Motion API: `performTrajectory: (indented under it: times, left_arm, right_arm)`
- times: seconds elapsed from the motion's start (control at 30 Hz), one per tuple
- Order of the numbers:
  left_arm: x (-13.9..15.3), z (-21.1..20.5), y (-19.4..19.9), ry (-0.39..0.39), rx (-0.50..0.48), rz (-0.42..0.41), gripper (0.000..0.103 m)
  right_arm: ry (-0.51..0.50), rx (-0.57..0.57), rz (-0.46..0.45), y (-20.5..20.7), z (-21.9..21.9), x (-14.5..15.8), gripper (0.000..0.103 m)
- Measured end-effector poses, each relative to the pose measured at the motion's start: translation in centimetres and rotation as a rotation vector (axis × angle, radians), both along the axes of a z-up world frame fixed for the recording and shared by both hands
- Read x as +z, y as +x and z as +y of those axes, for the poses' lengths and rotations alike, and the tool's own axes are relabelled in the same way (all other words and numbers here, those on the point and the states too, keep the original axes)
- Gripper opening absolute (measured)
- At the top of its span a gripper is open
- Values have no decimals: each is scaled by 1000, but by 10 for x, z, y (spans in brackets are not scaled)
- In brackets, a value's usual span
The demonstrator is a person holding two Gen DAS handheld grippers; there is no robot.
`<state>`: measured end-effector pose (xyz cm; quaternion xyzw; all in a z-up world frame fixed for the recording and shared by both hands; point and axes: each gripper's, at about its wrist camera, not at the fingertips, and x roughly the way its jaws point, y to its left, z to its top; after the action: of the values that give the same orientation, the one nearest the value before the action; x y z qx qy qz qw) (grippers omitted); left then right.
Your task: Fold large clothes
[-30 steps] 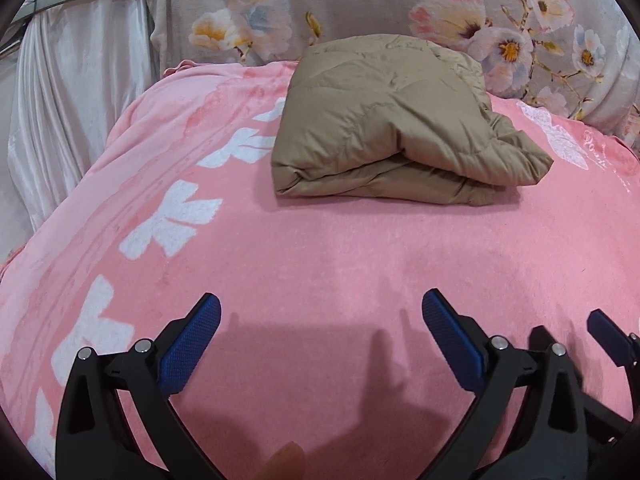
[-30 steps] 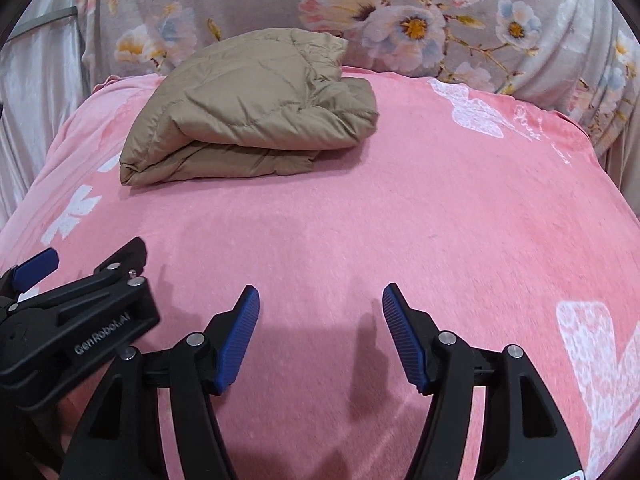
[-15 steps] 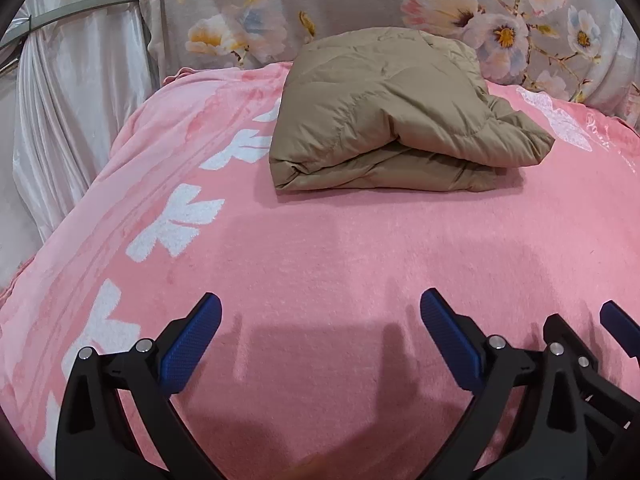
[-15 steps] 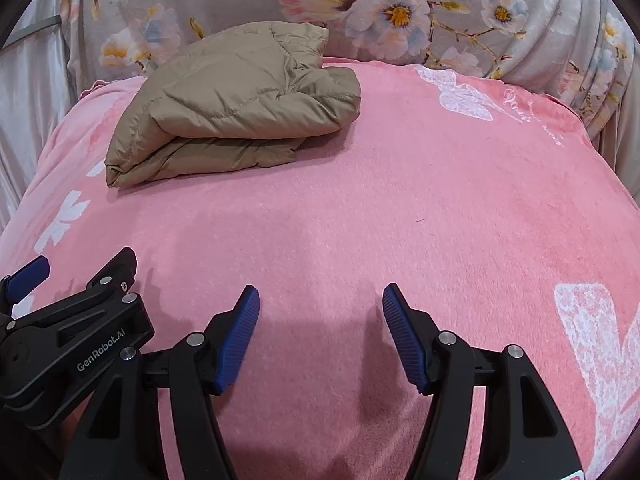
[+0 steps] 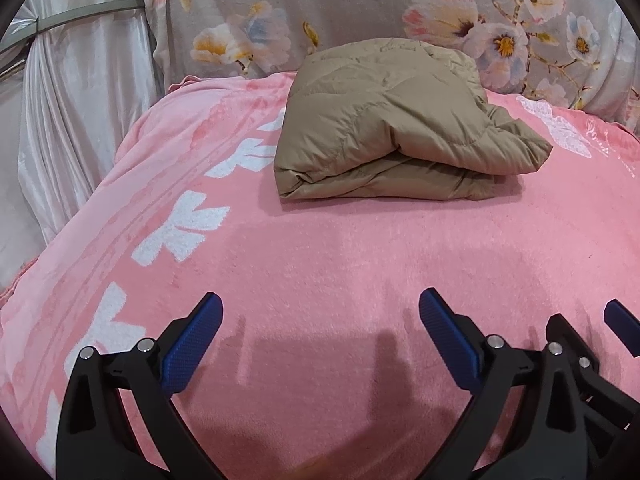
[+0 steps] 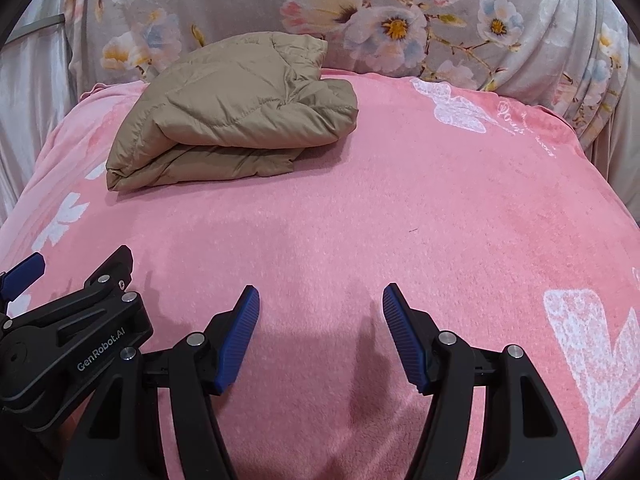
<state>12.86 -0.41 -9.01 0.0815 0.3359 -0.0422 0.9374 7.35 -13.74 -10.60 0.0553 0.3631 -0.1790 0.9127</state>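
A tan quilted jacket (image 5: 392,128) lies folded into a thick bundle at the far side of the pink blanket (image 5: 320,264). It also shows in the right wrist view (image 6: 236,116), far left. My left gripper (image 5: 320,312) is open and empty, low over the blanket, well short of the jacket. My right gripper (image 6: 320,304) is open and empty, beside the left one and also well short of the jacket. The right gripper's finger shows at the right edge of the left wrist view (image 5: 624,324); the left gripper's body shows at the lower left of the right wrist view (image 6: 68,332).
The pink blanket (image 6: 440,208) with white flower prints covers the bed. A grey floral cloth (image 5: 400,12) hangs behind the jacket. A white curtain (image 5: 72,100) hangs at the left, past the bed's edge.
Both grippers have drawn back and risen slightly, so the jacket looks a little farther and higher in both views. Both stay open. The jacket has not moved.
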Motion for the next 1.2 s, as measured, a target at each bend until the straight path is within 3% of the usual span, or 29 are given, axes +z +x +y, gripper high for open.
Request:
performTrajectory:
  times: [1.2]
  left_arm:
    - [-1,-1,-3,2,-18,-13,87]
  right_arm:
    - [-20,8,7,-1,1,-3,63]
